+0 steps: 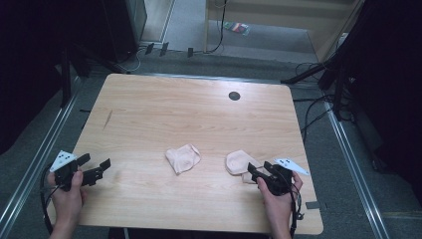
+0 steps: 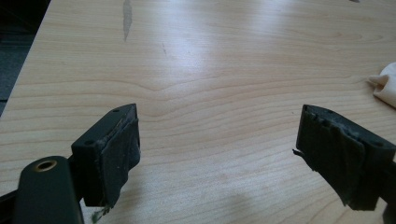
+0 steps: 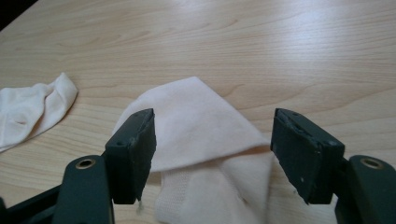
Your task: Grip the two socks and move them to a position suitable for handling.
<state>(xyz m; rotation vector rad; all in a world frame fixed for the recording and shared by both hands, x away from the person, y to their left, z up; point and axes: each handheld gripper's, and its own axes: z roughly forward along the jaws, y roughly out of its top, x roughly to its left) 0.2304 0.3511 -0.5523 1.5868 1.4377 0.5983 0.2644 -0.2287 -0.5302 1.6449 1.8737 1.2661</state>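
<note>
Sock, high view: a pale pink folded sock (image 1: pixel 239 163) lies on the wooden tabletop (image 1: pixel 189 114) near its right front, just ahead of the right tool (image 1: pixel 260 171); the tool's tips reach its near edge.
Second sock, high view: another pale pink sock (image 1: pixel 182 158) lies crumpled near the middle front, apart from the first.
Left tool, high view: the left tool (image 1: pixel 95 167) is held low over the left front of the tabletop, well apart from both socks.
Left gripper view: jaws spread wide over bare wood, nothing between them; a bit of the second sock (image 2: pixel 385 85) shows at the right edge.
Right gripper view: jaws spread, one on each side of the folded sock (image 3: pixel 201 126), not pressing on it; the second sock (image 3: pixel 32 109) lies to the left.
</note>
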